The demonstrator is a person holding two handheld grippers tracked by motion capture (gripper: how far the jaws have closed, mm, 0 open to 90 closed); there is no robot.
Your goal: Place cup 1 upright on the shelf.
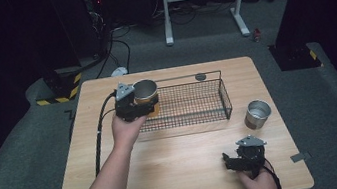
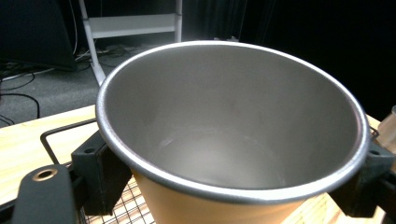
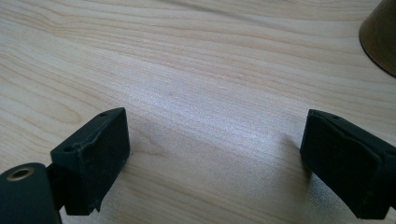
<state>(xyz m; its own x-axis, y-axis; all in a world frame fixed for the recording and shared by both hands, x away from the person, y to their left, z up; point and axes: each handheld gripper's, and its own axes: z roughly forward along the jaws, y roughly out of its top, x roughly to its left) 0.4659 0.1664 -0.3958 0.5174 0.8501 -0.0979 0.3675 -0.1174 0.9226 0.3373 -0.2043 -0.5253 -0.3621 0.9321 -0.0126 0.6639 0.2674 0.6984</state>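
Your right gripper (image 1: 228,160): ribbed black pads wide apart, empty, over smooth wood-grain table (image 1: 181,158). Left gripper (image 1: 151,108) clamps tapered steel-lined cup (image 1: 146,96) w/ rolled rim, above wire basket (image 1: 193,103).

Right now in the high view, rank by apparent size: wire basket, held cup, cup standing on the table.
1. wire basket, plainly largest.
2 and 3. held cup in the left gripper and standing cup: look alike, no ranking.
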